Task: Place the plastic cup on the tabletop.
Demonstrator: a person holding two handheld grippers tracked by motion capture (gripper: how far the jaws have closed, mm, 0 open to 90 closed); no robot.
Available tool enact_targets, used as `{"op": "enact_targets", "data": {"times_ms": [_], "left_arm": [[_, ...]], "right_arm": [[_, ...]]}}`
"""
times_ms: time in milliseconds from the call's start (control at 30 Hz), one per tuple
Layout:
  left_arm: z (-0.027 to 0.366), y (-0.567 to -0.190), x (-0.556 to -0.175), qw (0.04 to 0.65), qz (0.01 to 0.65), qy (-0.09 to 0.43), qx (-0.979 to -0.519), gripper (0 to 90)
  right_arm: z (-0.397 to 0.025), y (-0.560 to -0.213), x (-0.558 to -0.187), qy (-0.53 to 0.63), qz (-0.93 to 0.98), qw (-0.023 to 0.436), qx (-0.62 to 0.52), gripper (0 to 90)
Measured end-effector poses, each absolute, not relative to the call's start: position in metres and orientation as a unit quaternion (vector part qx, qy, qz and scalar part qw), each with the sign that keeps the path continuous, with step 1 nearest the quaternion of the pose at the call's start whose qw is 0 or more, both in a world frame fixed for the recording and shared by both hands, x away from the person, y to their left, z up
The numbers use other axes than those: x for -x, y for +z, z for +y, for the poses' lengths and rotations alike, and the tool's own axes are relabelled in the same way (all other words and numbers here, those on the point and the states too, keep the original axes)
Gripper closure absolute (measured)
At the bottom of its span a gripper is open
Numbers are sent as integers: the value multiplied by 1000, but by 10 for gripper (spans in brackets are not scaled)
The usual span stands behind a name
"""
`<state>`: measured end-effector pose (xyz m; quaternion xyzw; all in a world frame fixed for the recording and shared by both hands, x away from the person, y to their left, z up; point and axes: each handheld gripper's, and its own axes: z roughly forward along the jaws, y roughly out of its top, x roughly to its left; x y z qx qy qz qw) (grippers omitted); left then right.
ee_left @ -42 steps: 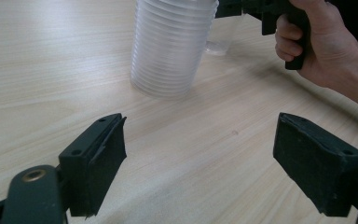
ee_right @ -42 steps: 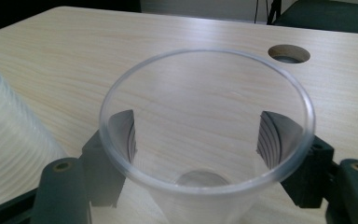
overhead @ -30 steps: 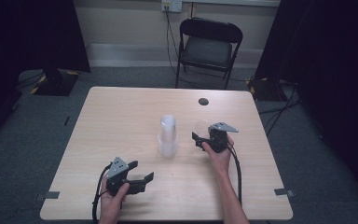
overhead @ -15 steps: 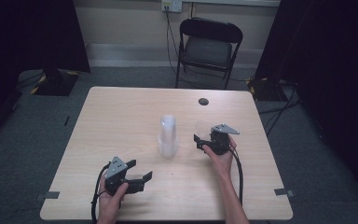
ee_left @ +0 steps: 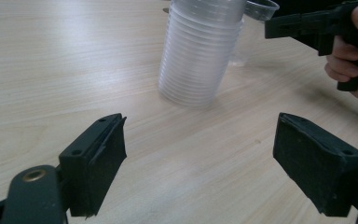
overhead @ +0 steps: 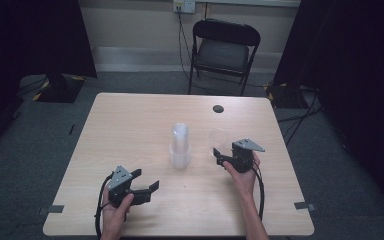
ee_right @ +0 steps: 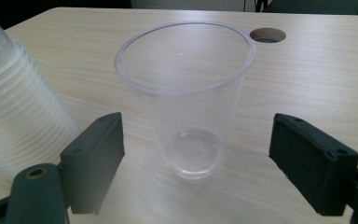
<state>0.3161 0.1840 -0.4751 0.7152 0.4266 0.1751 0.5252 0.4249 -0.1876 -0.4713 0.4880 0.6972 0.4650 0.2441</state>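
Since a second ago my left gripper has slid a little nearer to me along the surface, while my right gripper has barely shifted, easing just slightly toward the near side. Now the right gripper has its jaws spread wide, and the single clear cup stands upright on the surface between and just beyond them, untouched by either one; in the high view that cup sits right of centre, just beyond the right gripper. The stack of cups stands at the middle of the surface, apart from the single cup and to its left. My left gripper is also wide open, holding nothing, with the stack well ahead of it. I judge the step in hand to be either the placing of one cup drawn from the stack, or the reach to pick it up; I cannot tell which. If I am to grasp it, the next move calls for easing the right gripper forward until the cup wall sits squarely between the jaws, then closing gently, since thin plastic will likely buckle or tip under a hard squeeze.
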Motion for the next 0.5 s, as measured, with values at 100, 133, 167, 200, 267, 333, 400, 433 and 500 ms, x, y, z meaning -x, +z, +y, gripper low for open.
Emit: {"op": "enact_targets", "data": {"times_ms": [100, 133, 167, 200, 267, 333, 400, 433, 500], "left_arm": [[184, -476, -315, 523, 427, 184, -714, 168], [184, -476, -315, 519, 428, 186, -716, 168], [184, -476, -315, 519, 428, 186, -716, 168], [184, -477, -315, 519, 428, 187, -716, 168], [183, -478, -316, 512, 429, 193, -718, 169], [183, -478, -315, 511, 430, 194, -718, 170], [184, -478, -315, 514, 428, 194, -717, 170], [184, -478, -315, 514, 428, 194, -717, 170], [184, -479, -314, 515, 430, 194, -716, 170]], "right_arm": [[-190, -471, -417, 468, 695, 241, -490, 174], [-190, -470, -414, 470, 693, 241, -490, 174], [-191, -470, -411, 472, 692, 240, -491, 174], [-191, -470, -411, 472, 692, 240, -491, 174], [-191, -470, -406, 473, 691, 239, -491, 175], [-190, -470, -397, 477, 690, 237, -490, 174], [-189, -471, -392, 477, 691, 237, -489, 174], [-189, -471, -392, 477, 691, 237, -489, 174], [-188, -472, -386, 479, 693, 233, -486, 175]]}}
